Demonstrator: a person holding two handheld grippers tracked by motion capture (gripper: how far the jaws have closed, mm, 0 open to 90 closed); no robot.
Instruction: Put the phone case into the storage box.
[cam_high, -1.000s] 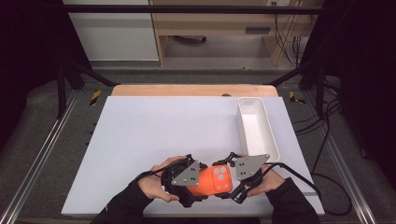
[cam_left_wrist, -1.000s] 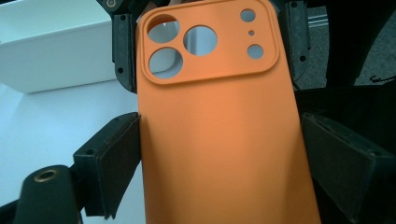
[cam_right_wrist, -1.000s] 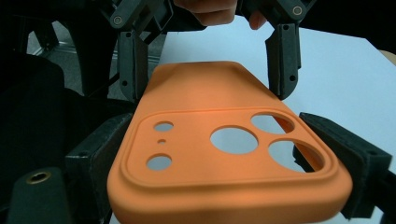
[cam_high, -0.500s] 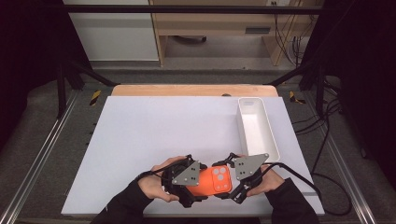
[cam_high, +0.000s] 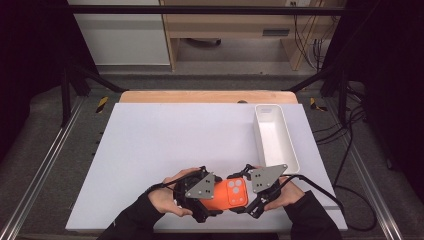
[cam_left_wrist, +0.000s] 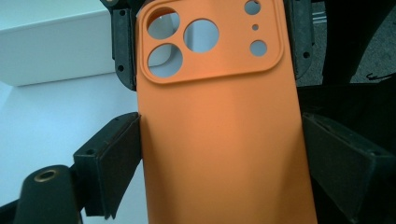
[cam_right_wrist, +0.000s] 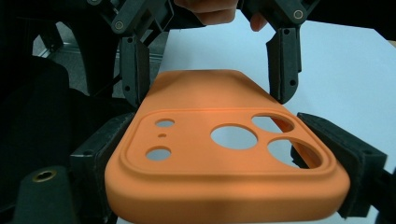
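Note:
An orange phone case (cam_high: 231, 194) with round camera cut-outs hangs just above the white table's front edge, held level between two hand-held grippers. My left gripper (cam_high: 216, 196) is shut on its plain end; in the left gripper view both pads clamp the long sides of the case (cam_left_wrist: 219, 116). My right gripper (cam_high: 245, 195) holds the camera end. Its jaws have just been closing, and they now press both sides of the case (cam_right_wrist: 219, 154). The left gripper's fingers (cam_right_wrist: 133, 70) show farther off on the same case.
A long white tray (cam_high: 274, 135) stands at the right of the white table (cam_high: 175, 135), just beyond my right hand; it also appears as a white tray (cam_left_wrist: 56, 46) behind the case. A wooden strip runs along the far edge.

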